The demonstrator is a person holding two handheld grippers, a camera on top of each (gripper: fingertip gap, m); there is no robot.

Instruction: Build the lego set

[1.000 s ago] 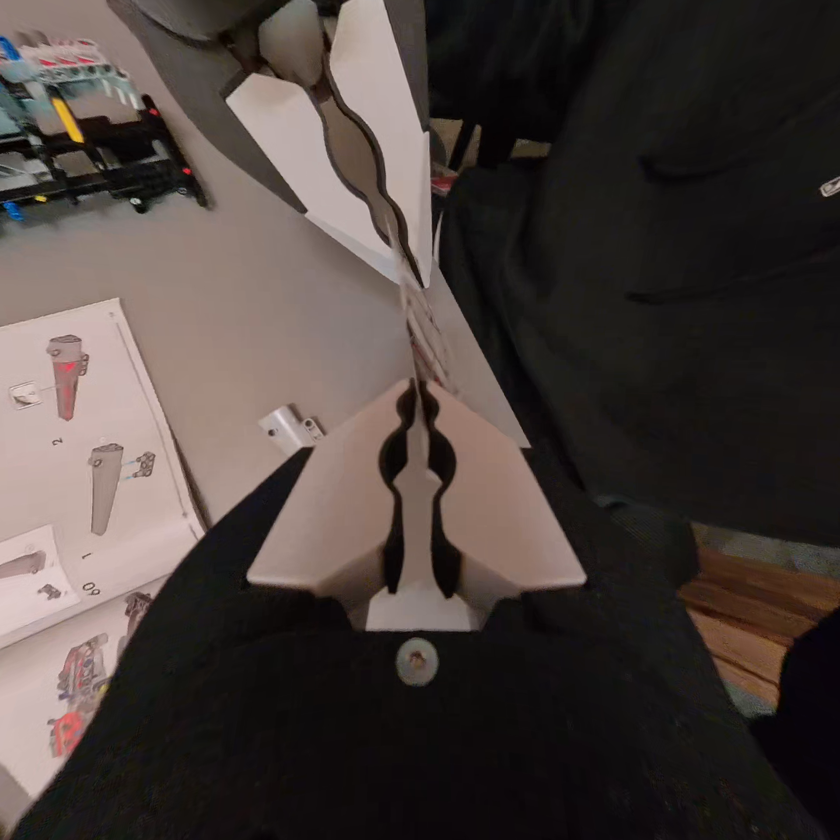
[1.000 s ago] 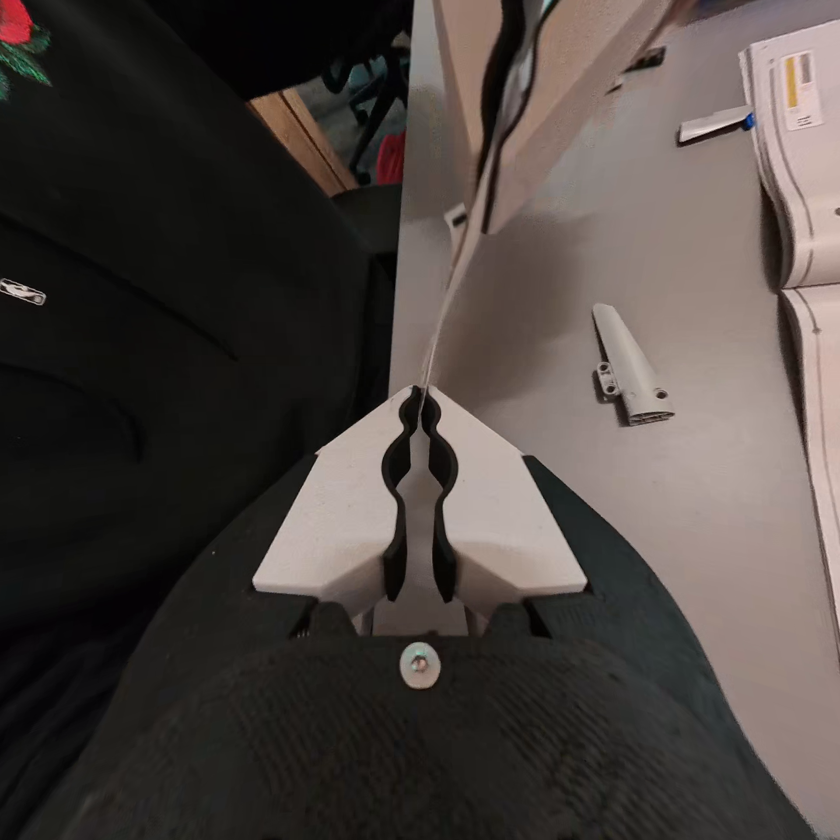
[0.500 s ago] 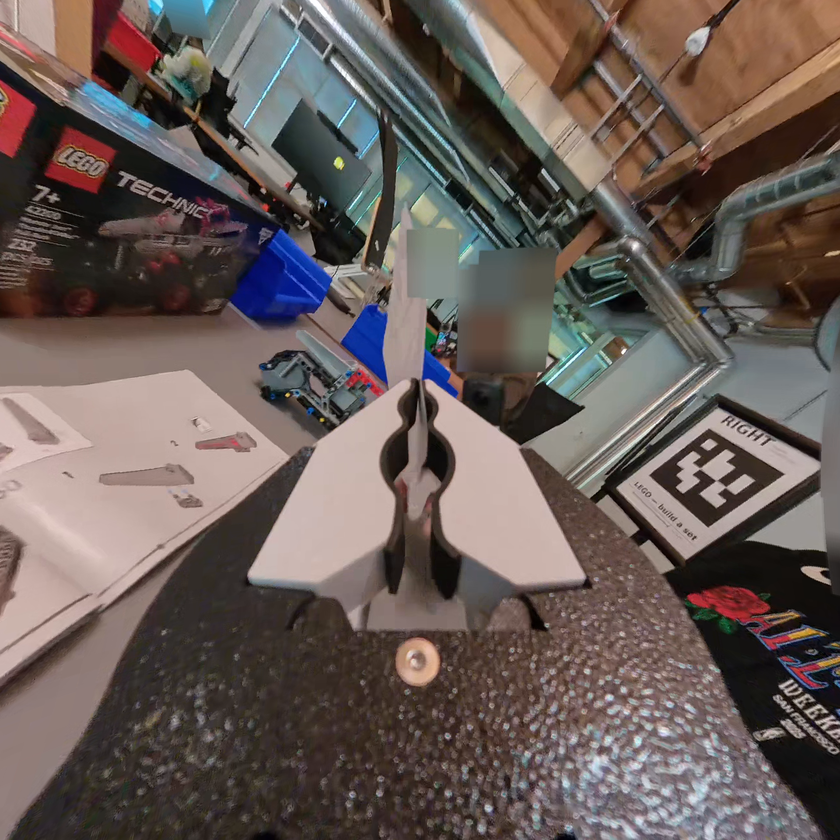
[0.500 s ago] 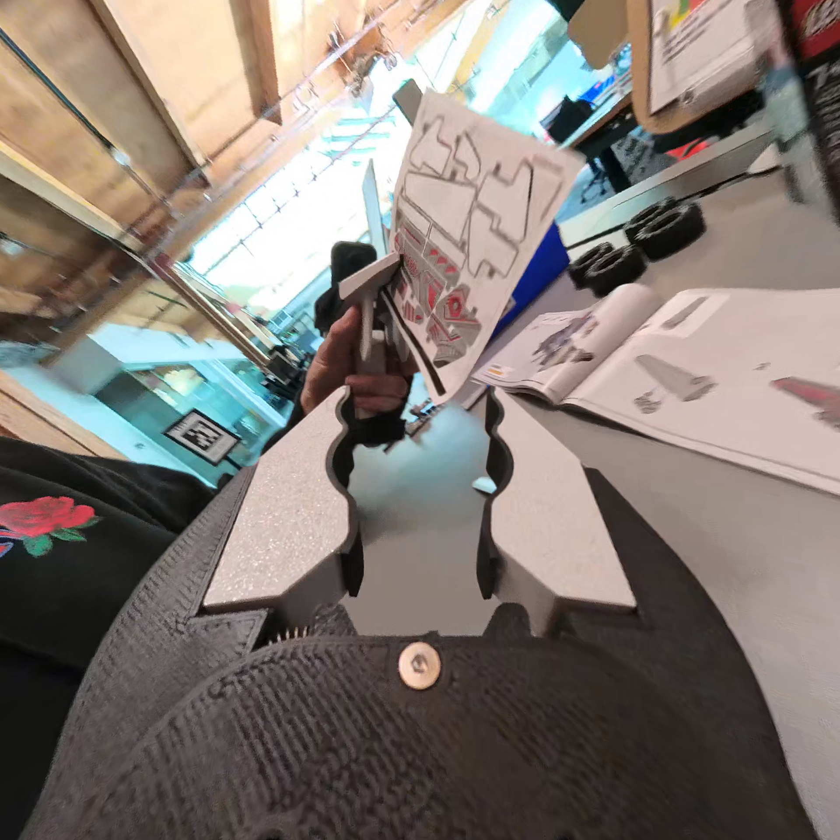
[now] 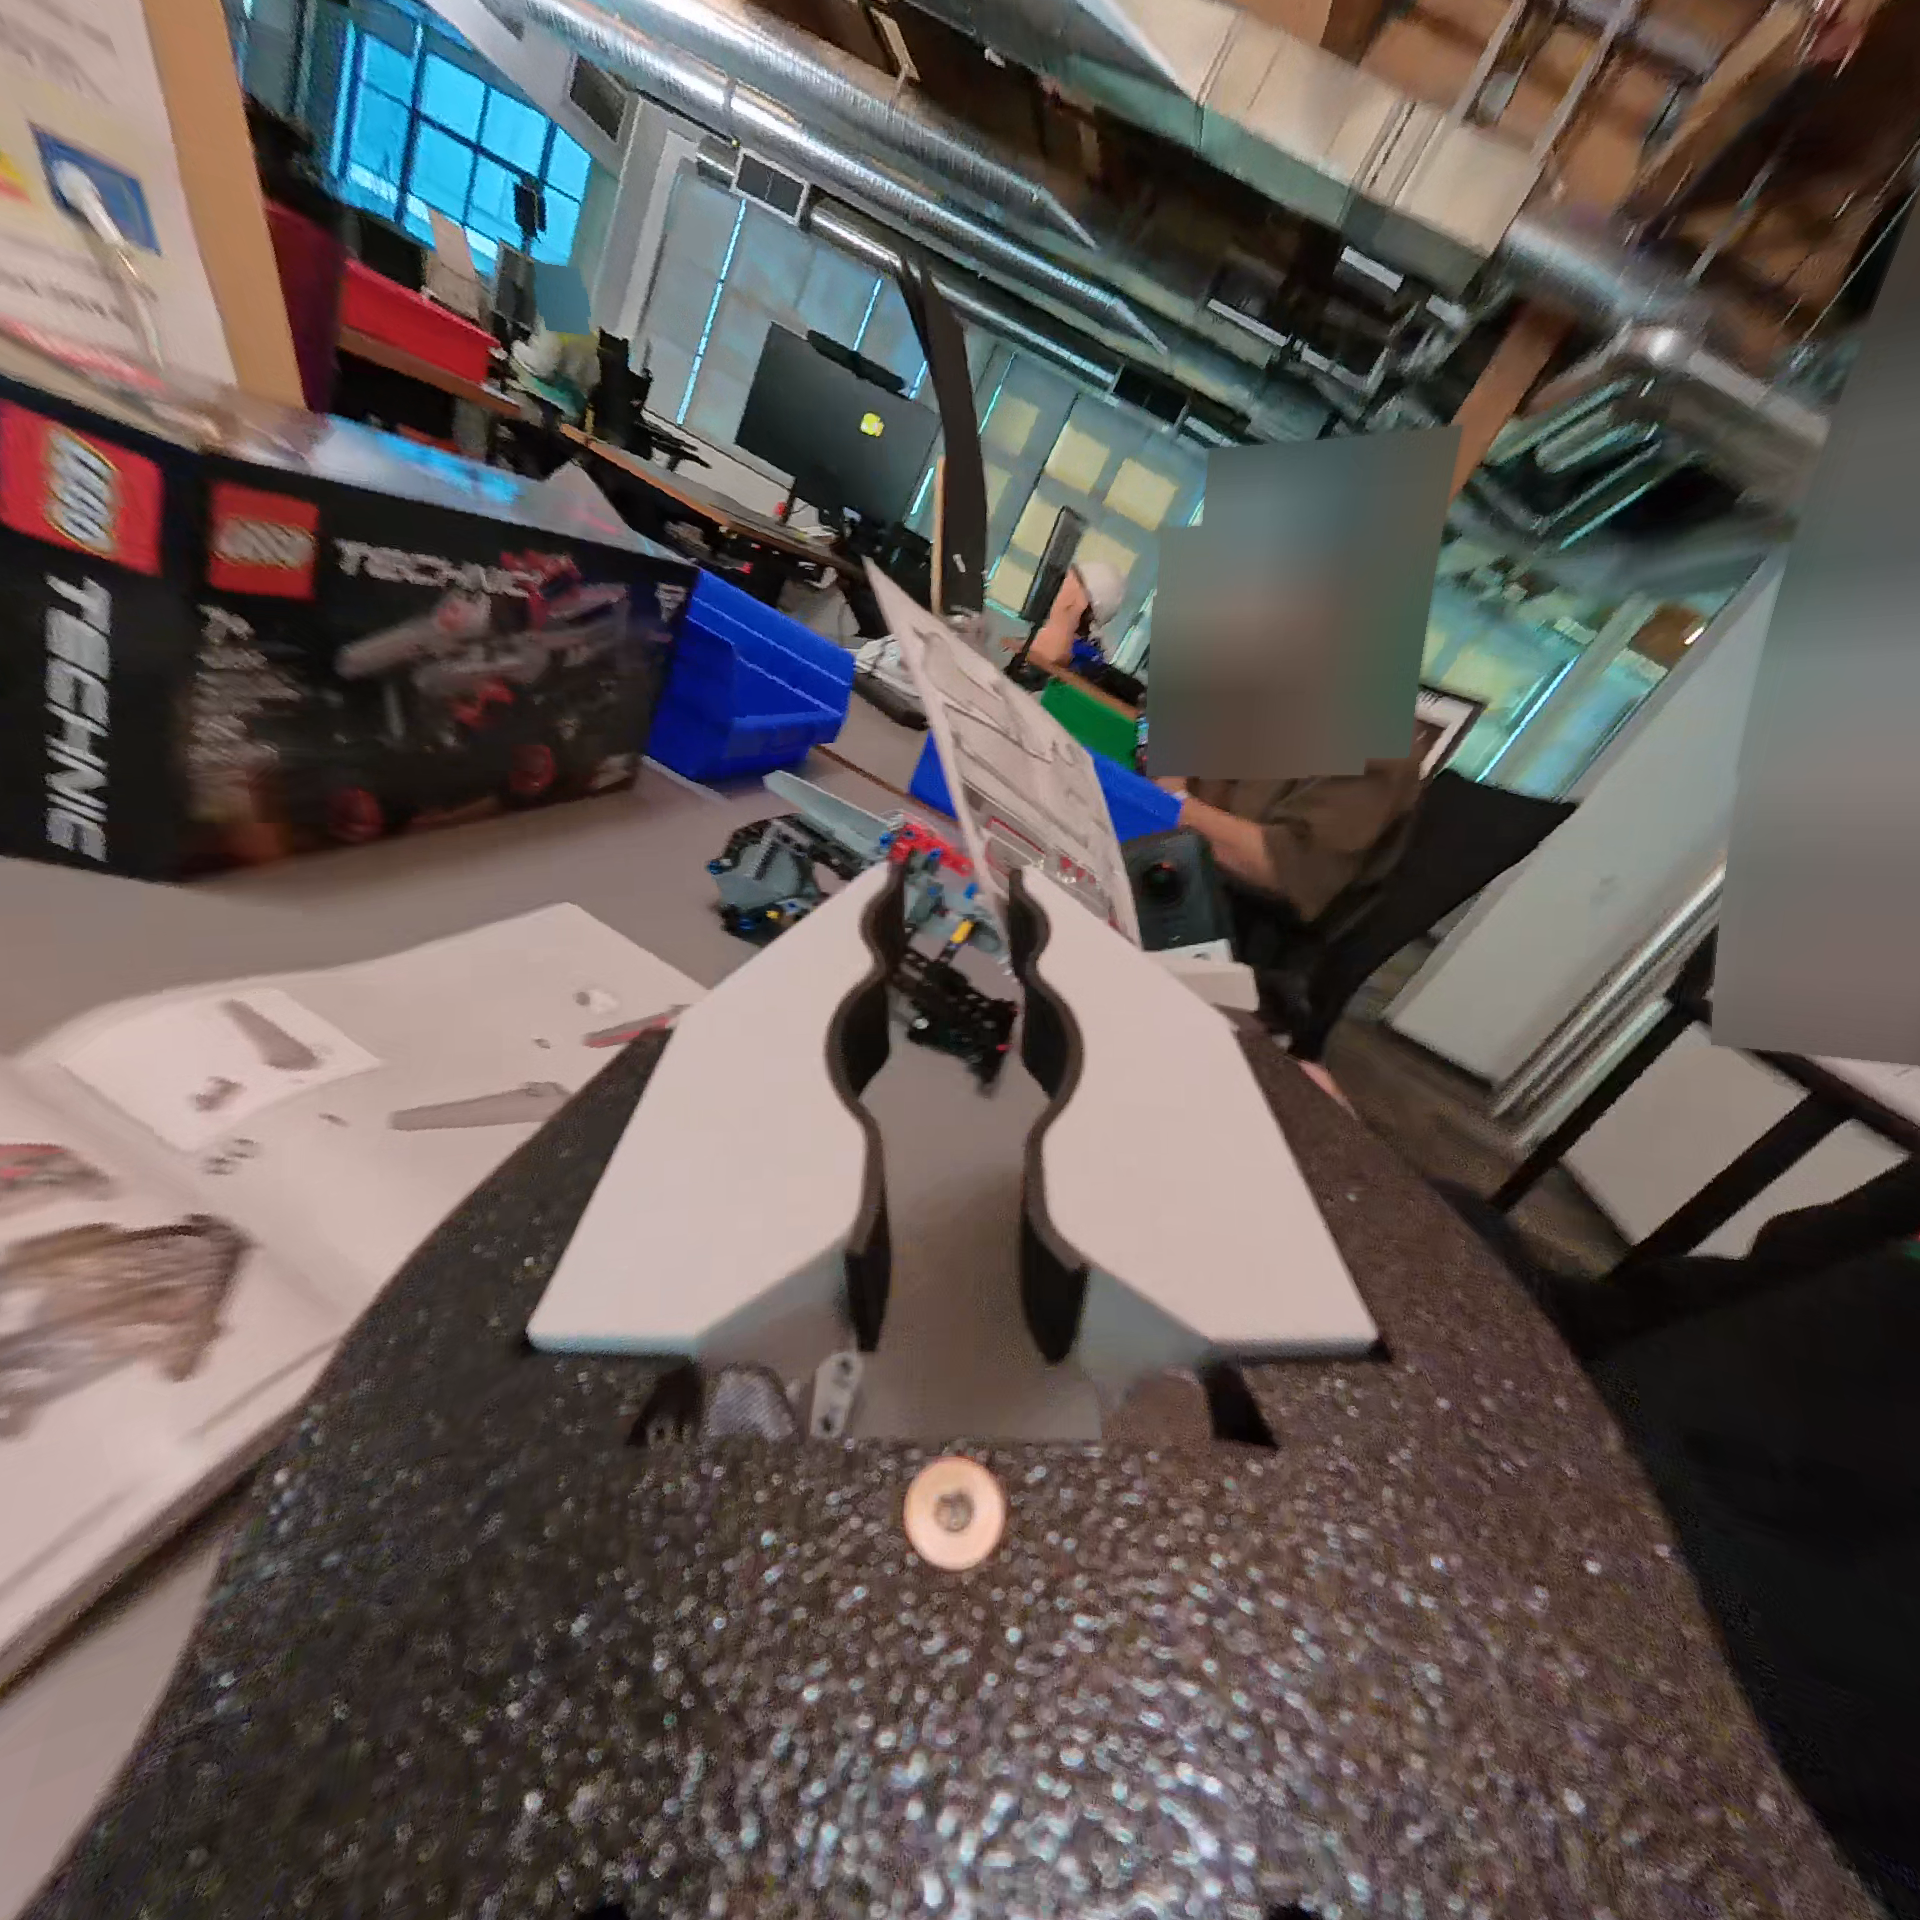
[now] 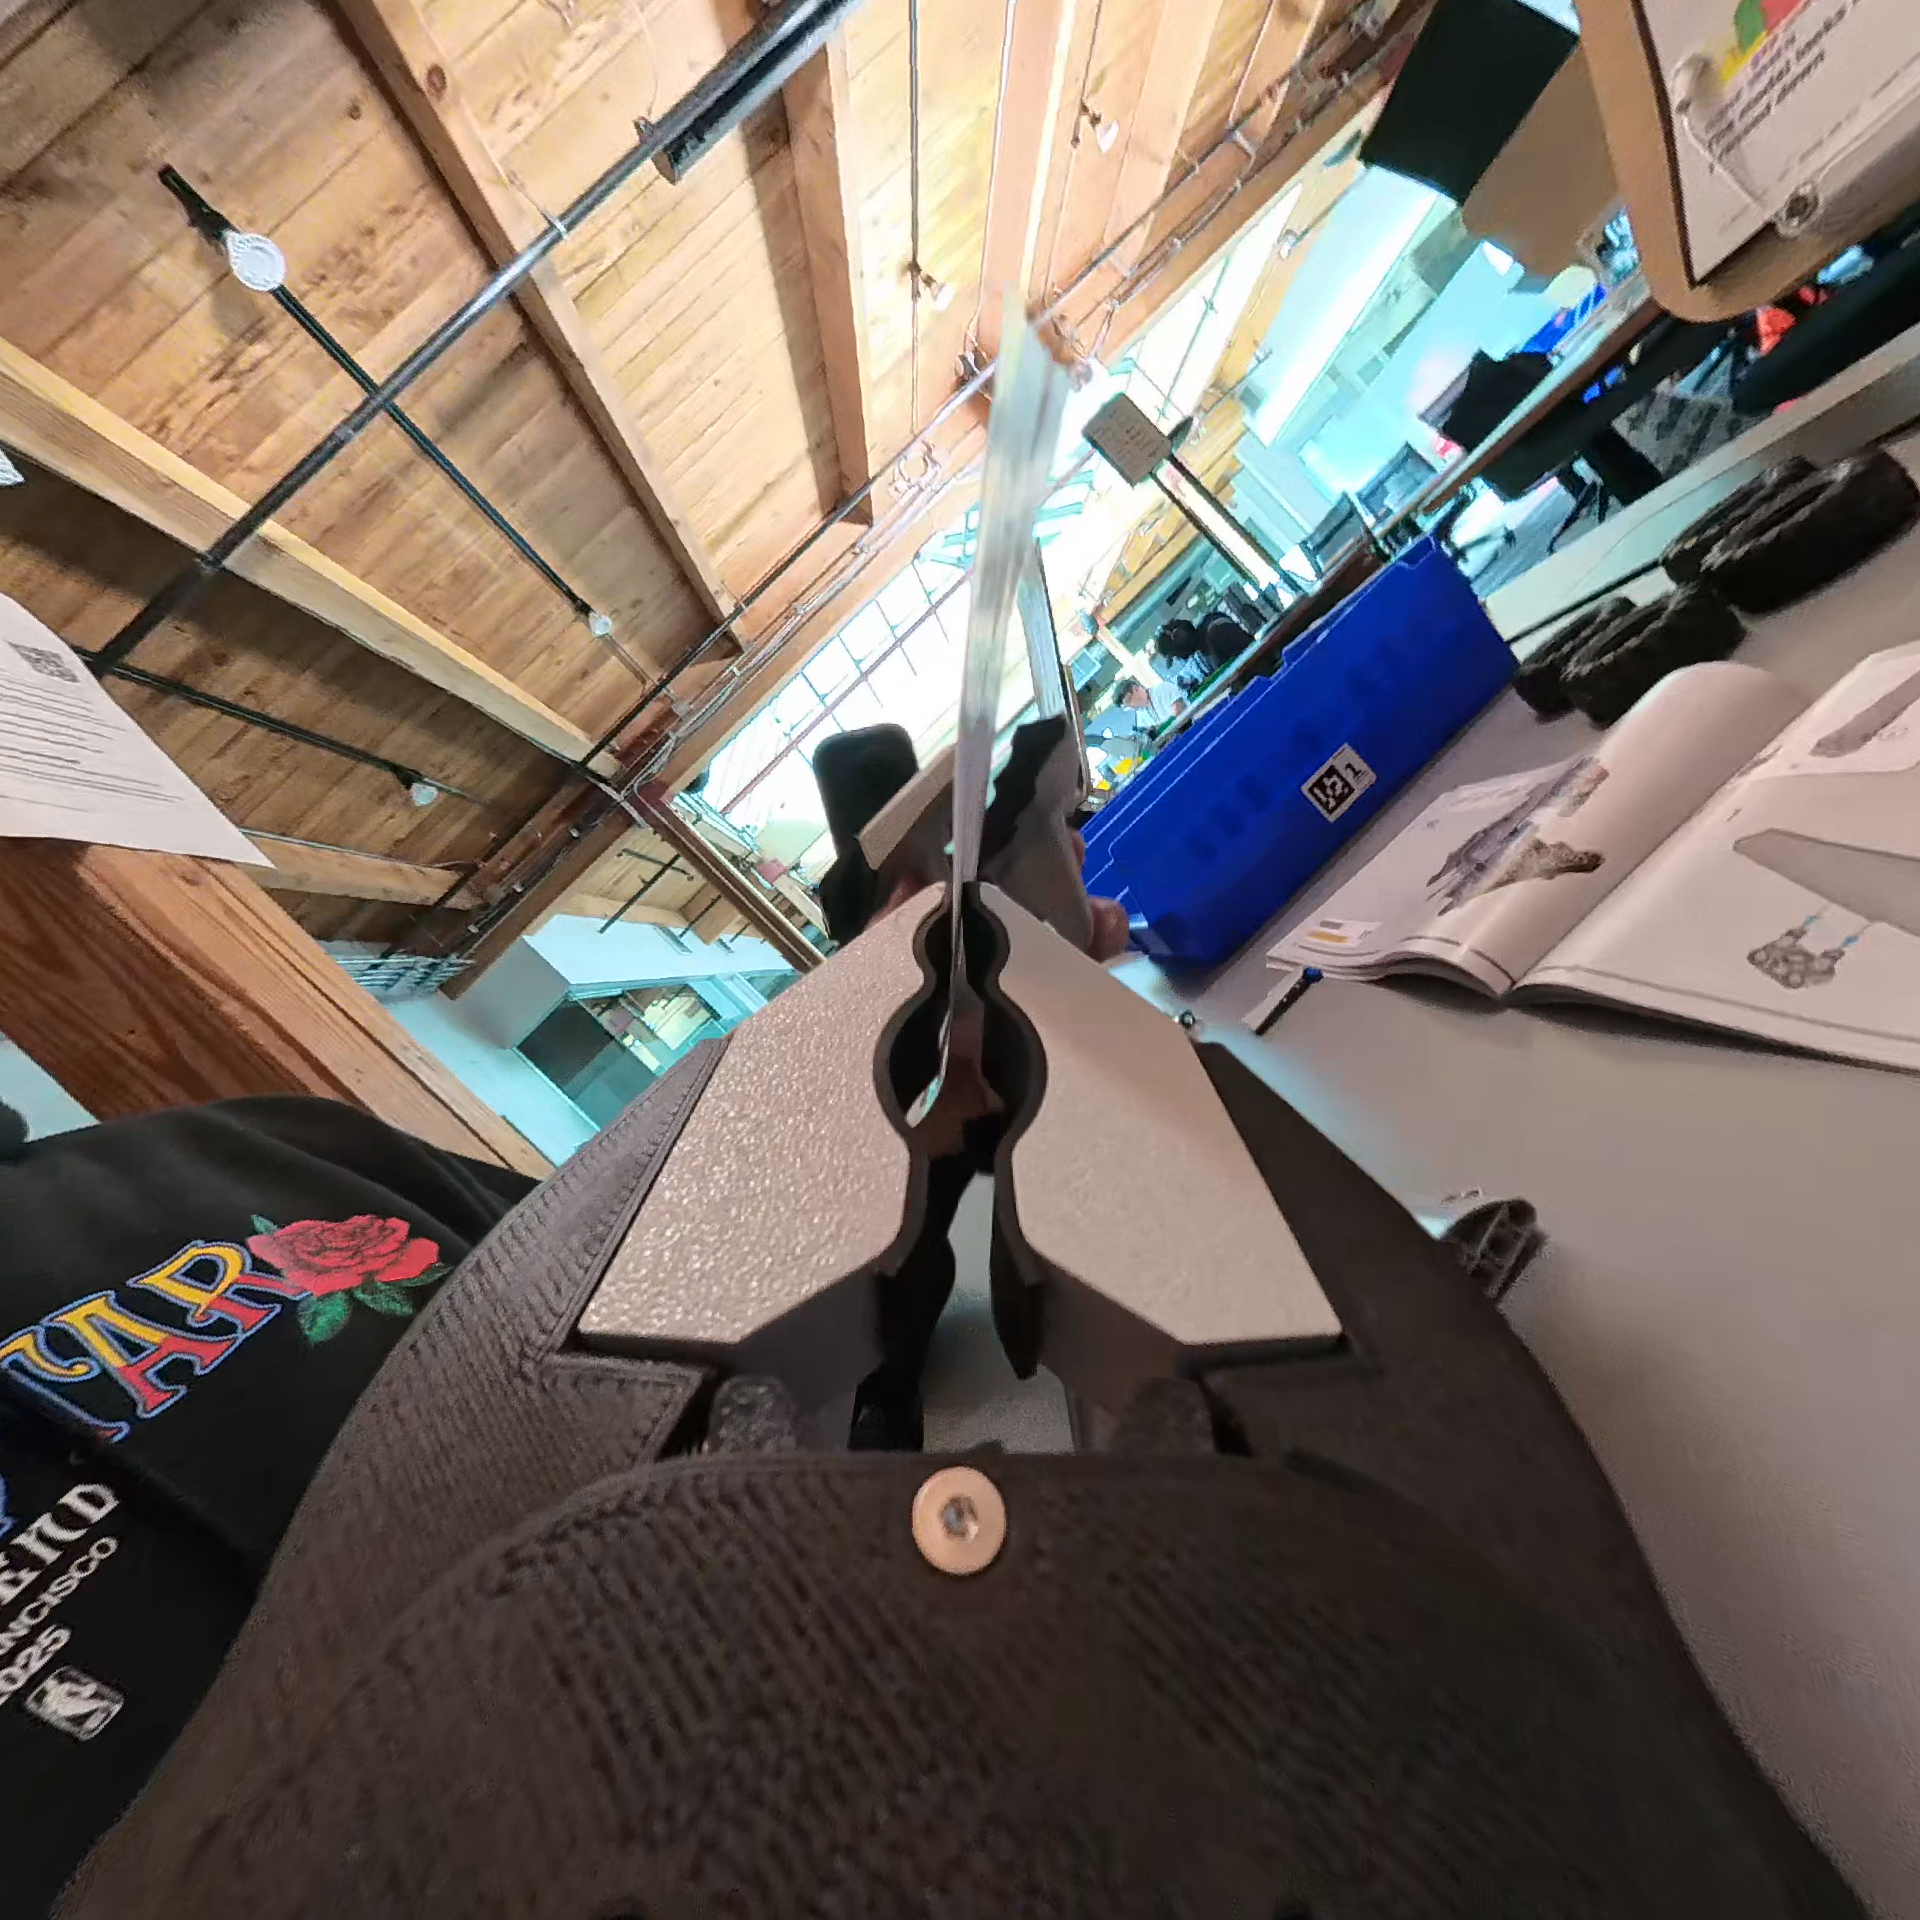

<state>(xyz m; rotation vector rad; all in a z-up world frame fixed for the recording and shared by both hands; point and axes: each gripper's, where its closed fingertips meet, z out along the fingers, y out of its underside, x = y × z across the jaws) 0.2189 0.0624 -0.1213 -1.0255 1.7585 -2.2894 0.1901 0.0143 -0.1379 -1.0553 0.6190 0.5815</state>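
Observation:
A white sticker sheet (image 5: pixel 1013 758) with grey and red shapes stands upright just past my left gripper's right fingertip. My left gripper (image 5: pixel 951 883) is open and empty, its jaws a small gap apart. My right gripper (image 6: pixel 961 904) is shut on the lower edge of the sticker sheet (image 6: pixel 1003 582), seen edge-on and rising from the fingertips. The left gripper's fingers (image 6: pixel 1044 821) show right behind the sheet in the right wrist view. A partly built grey, black and red lego model (image 5: pixel 821 862) lies on the table beyond the left fingertips.
An open instruction booklet (image 5: pixel 312 1060) lies at the left, also in the right wrist view (image 6: pixel 1662 883). The lego box (image 5: pixel 312 665) stands behind it. Blue bins (image 6: pixel 1299 790), black tyres (image 6: pixel 1662 644) and a grey panel piece (image 6: pixel 1496 1242) sit on the grey table (image 6: pixel 1610 1351). One gripper's finger ends stand about 7 cm off the other's.
Half a second ago my left gripper held the sheet and the right was open. Now the right gripper has shut on the sheet and the left has opened and let go.

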